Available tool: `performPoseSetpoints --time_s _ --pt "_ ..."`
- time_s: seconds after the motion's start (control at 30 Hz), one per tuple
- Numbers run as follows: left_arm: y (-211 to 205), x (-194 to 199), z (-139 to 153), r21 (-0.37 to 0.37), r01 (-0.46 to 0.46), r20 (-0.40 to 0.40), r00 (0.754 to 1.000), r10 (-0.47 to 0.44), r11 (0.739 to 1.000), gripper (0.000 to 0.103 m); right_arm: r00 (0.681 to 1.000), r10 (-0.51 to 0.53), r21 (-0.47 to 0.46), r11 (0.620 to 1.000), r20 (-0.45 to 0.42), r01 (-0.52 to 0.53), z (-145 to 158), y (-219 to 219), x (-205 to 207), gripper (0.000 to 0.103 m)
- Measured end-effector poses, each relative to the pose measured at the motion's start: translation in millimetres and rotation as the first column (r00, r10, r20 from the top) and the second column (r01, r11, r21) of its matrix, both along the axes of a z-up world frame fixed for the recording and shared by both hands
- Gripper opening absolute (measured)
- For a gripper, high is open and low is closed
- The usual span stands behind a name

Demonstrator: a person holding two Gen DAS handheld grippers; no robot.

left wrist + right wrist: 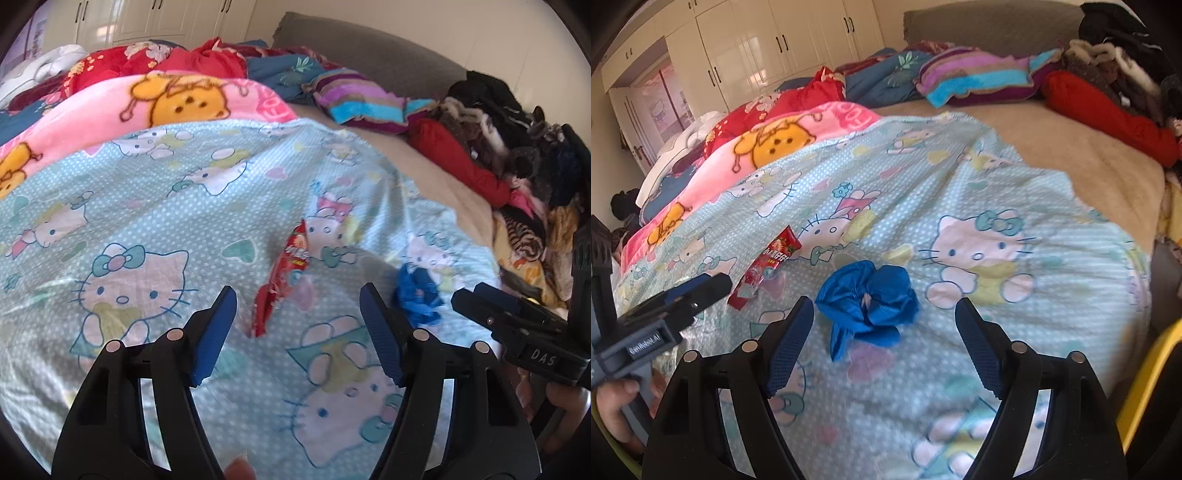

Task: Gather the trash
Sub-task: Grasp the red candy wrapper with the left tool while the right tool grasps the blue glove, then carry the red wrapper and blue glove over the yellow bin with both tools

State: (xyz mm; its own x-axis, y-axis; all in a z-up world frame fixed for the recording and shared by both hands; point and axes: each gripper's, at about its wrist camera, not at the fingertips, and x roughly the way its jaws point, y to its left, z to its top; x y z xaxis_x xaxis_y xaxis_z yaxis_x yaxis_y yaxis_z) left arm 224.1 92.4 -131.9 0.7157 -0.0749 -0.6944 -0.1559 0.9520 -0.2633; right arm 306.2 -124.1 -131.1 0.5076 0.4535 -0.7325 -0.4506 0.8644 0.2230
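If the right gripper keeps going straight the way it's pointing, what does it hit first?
Most likely the crumpled blue bag, lying on the blanket just ahead of the right gripper, slightly left of centre between its open jaws. Depth is uncertain through the fisheye.

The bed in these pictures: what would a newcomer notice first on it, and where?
First comes the pale blue cat-print sheet spread over the bed, with two pieces of trash on it: a red snack wrapper and, to its right, a crumpled blue plastic bag. The left gripper is open in front of the wrapper, the right gripper open in front of the bag. Behind, bright blankets and clothes are heaped.
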Motion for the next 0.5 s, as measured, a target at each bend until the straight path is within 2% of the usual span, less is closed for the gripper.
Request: performPoseSetpoints --time_s 0.13,0.23,0.3,0.37,0.4,0.5 --pt "6.3 14.1 -11.8 -0.008 -0.019 -0.033 0.999 0.019 1.000 0.048 0.999 0.009 0.006 1.000 -0.043 -0.009 -13.6 10.7 14.8 0.074" --pt "6.1 22.6 -18.5 -0.016 -0.022 -0.052 0.998 0.021 1.000 0.037 0.997 0.012 0.015 1.000 -0.083 -0.011 -24.1 14.5 22.6 0.067" --pt "3.7 27.0 -23.8 -0.026 -0.015 -0.070 0.997 0.014 1.000 0.022 0.991 0.020 0.037 0.999 -0.131 -0.015 -33.1 14.2 25.9 0.047" --pt "-0.2 29.2 -28.0 -0.035 -0.003 -0.086 0.996 -0.001 0.999 0.011 0.989 0.024 0.059 0.998 -0.147 -0.015 -36.7 12.2 23.9 0.033" --pt "-2.5 29.3 -28.5 -0.034 0.001 -0.089 0.996 -0.004 0.999 0.009 0.990 0.018 0.060 0.998 -0.140 -0.010 -36.4 10.0 20.5 0.026" --pt "-8.7 26.5 -25.0 -0.043 0.020 -0.087 0.996 -0.024 0.999 0.009 0.992 0.021 0.067 0.998 -0.125 -0.012 -30.5 2.7 8.9 0.017"
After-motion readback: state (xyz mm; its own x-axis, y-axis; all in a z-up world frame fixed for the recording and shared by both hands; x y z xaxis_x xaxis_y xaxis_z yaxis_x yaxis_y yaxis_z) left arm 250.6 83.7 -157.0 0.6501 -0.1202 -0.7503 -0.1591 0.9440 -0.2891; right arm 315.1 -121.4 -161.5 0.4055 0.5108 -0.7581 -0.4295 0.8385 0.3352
